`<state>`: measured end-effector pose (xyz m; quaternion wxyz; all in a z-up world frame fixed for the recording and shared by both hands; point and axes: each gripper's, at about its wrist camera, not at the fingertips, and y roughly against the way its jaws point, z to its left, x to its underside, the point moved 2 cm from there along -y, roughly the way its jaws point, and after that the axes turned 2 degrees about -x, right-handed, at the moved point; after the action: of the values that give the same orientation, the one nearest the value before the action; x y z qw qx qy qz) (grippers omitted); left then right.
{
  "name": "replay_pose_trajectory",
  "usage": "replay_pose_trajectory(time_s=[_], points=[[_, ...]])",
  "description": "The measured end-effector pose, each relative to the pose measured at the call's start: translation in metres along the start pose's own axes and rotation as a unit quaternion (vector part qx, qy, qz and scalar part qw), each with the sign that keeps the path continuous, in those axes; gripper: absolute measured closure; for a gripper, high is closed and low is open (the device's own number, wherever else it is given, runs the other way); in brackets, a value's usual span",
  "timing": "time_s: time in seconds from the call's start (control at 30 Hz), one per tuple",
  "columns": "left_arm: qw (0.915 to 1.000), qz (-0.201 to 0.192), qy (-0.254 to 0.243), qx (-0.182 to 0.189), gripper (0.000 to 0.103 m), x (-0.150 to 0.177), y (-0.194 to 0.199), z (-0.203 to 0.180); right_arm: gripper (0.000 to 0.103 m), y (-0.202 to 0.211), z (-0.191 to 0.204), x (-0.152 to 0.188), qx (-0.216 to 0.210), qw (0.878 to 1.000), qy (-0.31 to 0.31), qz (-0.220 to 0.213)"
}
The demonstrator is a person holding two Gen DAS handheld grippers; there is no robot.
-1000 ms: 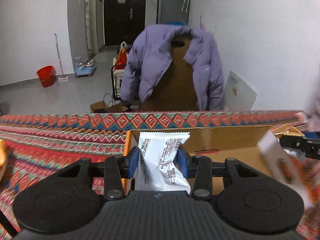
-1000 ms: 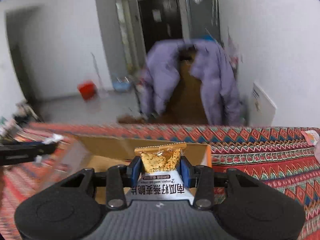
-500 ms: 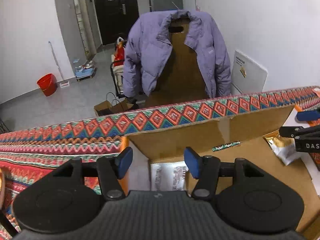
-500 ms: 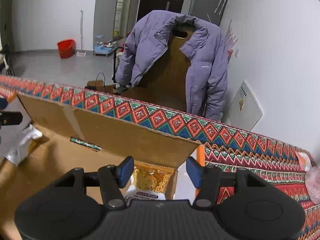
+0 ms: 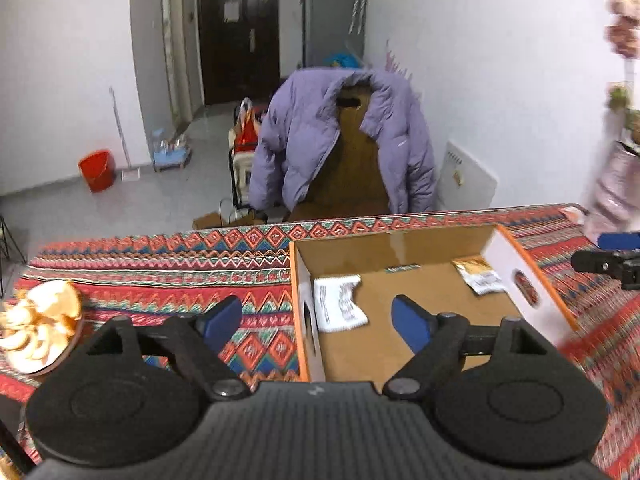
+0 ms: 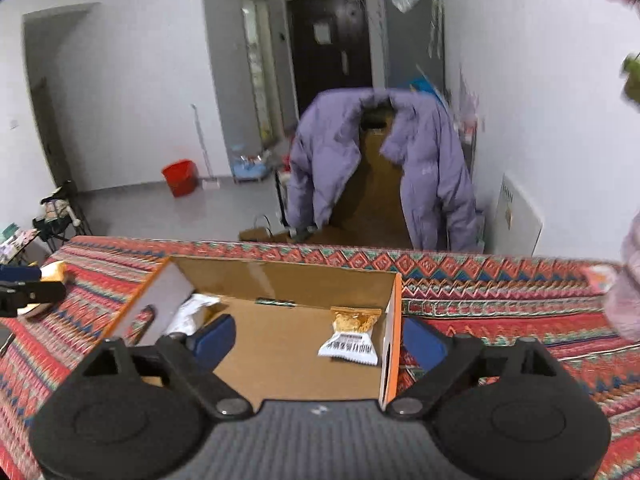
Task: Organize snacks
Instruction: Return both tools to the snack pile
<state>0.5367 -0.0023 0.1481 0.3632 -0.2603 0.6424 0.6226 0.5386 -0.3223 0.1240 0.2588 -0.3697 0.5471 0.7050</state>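
An open cardboard box with orange-edged white sides sits on the patterned tablecloth; it also shows in the right wrist view. A white snack packet lies inside at its left, also seen in the right wrist view. A gold-and-white packet lies at its right, also seen in the right wrist view. My left gripper is open and empty above the box's left wall. My right gripper is open and empty above the box's right wall.
A plate of yellow snacks sits on the table at the far left. The right gripper's tip shows at the right edge of the left wrist view. A purple jacket hangs on a chair beyond the table. A pink bag stands at the right.
Both grippers opened and dropped their packets into the box, then pulled back and up. The packets now lie on the box floor.
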Motion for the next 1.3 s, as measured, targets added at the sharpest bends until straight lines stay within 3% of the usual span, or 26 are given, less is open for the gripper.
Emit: replay_pose_trajectory(time_s=[0.17,0.37,0.43,0.67,0.8,1.03,1.3], points=[[0.9983,-0.053,0.015,0.019,0.011,0.055,0.089,0.004,0.011,0.078,0.025,0.034,-0.020,0.999,0.023,-0.036],[0.9946,-0.102,0.015,-0.013,0.003,0.136,0.165,-0.005,0.007,0.157,0.046,0.090,-0.036,0.995,0.028,-0.086],[0.9928,-0.118,0.009,-0.018,0.002,0.164,0.185,-0.009,0.000,0.177,0.051,0.116,-0.038,0.993,0.025,-0.107],[0.9892,-0.137,0.049,0.016,0.000,0.258,0.239,-0.026,0.000,0.224,0.080,0.214,-0.021,0.991,0.036,-0.129],[0.9888,-0.144,0.038,-0.004,0.000,0.301,0.258,-0.045,0.000,0.239,0.099,0.260,-0.009,0.991,0.054,-0.123],[0.9911,-0.130,0.028,-0.015,0.000,0.338,0.262,-0.059,0.000,0.251,0.122,0.321,-0.012,0.991,0.046,-0.121],[0.9919,-0.123,0.017,-0.025,0.000,0.333,0.256,-0.061,0.000,0.256,0.114,0.334,-0.016,0.993,0.013,-0.116]])
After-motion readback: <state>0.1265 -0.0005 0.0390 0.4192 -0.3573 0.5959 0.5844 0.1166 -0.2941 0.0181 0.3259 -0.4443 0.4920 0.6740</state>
